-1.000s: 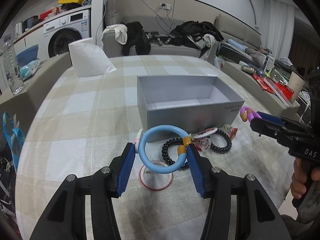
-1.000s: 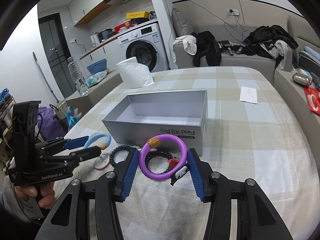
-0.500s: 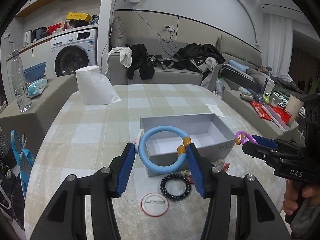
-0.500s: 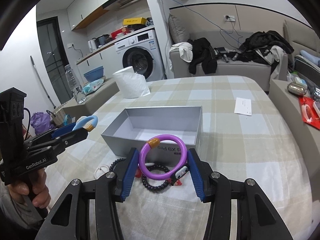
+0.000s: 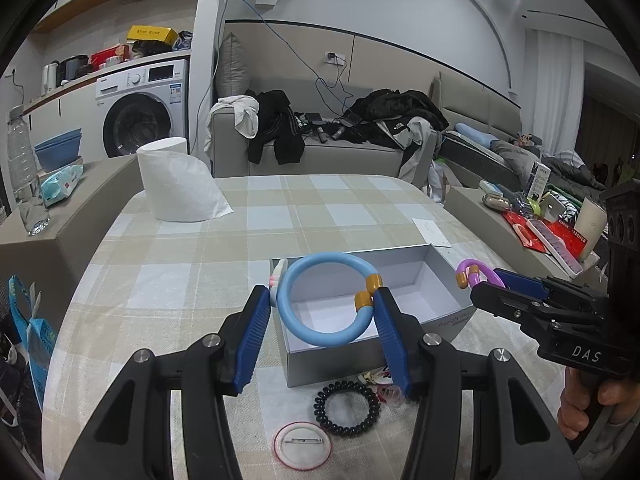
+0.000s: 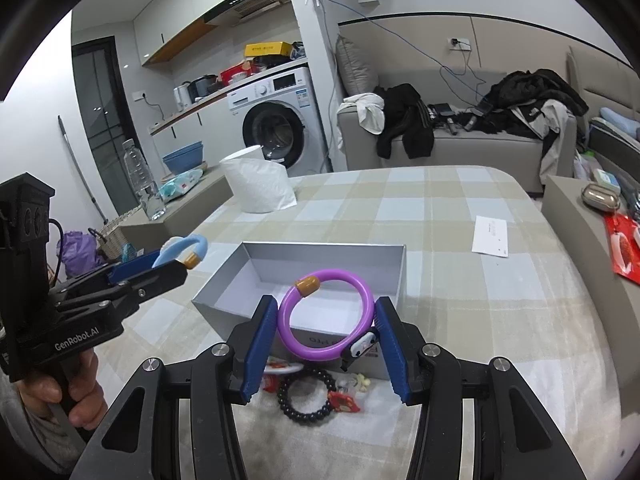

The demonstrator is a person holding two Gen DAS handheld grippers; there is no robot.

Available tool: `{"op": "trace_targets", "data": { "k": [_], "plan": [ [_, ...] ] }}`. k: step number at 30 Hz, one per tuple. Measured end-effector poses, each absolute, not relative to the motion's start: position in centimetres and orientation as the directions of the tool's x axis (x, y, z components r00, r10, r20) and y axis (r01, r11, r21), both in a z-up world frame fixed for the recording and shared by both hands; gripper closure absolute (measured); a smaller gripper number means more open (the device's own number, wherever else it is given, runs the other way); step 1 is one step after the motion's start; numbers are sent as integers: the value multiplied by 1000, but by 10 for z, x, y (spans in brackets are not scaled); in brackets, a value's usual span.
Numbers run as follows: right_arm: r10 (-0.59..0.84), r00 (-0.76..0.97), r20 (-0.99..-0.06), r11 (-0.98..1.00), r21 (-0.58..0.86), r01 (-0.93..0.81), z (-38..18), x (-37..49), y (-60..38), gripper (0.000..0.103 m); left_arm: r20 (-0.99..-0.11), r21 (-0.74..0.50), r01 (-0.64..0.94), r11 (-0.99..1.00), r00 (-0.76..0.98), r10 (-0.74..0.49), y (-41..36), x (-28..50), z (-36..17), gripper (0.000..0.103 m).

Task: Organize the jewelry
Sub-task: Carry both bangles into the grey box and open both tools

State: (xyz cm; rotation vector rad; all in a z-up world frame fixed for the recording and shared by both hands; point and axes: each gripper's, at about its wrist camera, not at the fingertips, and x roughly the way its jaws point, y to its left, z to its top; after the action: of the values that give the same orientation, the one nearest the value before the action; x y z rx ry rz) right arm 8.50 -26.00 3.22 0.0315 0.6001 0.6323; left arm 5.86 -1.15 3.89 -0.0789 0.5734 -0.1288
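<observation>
The left gripper (image 5: 322, 308) is holding a light-blue open ring bracelet with two mustard end caps (image 5: 325, 300); its blue ribbed fingers (image 5: 252, 340) are pressing on the ring's left and right sides, with the ring's plane facing the camera and its capped gap sitting at the right finger. The ring is hanging above the near left part of the open grey cardboard box (image 5: 440, 276) on the checked table (image 5: 180, 264). To the right, the right gripper (image 6: 326, 322) is clamping a purple open ring bracelet with a mustard cap (image 6: 326, 316) in the same way, above the box's near wall, its cap lying upper left and a small black-and-white charm (image 6: 360, 350) hanging by the right finger. Both rings are appearing light, smooth and springy, so side pressure across the widest span is probably holding best, though slipping is possible. A black beaded bracelet (image 5: 346, 407) and a round red-rimmed badge (image 5: 302, 446) are lying on the table near the box.
</observation>
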Motion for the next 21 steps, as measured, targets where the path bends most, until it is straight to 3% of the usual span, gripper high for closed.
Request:
{"op": "trace_targets", "data": {
  "k": [21],
  "plan": [
    [570,624,-534,807,225,-545,19,116,-252,54,-586,-83,88,993,801,-120,-16,84,24,55]
  ]
}}
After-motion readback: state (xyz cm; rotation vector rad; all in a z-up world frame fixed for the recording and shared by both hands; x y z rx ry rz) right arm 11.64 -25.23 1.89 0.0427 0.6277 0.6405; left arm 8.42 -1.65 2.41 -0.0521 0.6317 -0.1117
